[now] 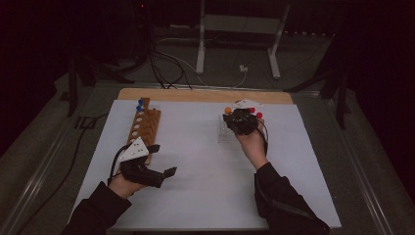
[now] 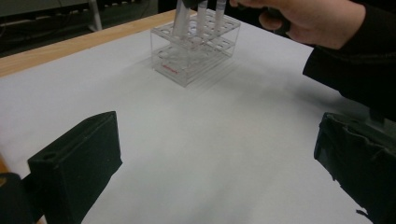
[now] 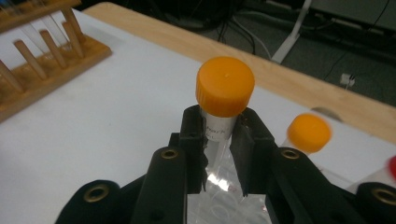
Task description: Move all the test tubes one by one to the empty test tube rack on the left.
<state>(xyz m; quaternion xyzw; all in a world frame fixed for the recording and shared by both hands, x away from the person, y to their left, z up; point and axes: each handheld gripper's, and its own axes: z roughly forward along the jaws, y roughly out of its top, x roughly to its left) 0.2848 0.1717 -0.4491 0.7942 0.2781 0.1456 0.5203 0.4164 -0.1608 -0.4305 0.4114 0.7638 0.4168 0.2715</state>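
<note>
The right gripper (image 3: pixel 219 140) is clamping an orange-capped tube (image 3: pixel 223 105) just below its cap, holding it upright over the clear rack (image 2: pixel 194 46). The left gripper (image 1: pixel 155 164) is resting with jaws apart, beside the wooden rack (image 1: pixel 145 125).

Wooden table (image 1: pixel 205 95), bare wood showing as a strip along the far edge. White sheet (image 1: pixel 195 166) covers nearly all of the top. Wooden rack (image 1: pixel 145 126) lies on the sheet at about 10 o'clock, long side running toward the far edge, a row of round holes along its top and pegs on one side. Clear plastic rack (image 2: pixel 194 51) stands on the sheet at about 1 o'clock, well apart from the wooden one. Middle and near part of the sheet bare.
</note>
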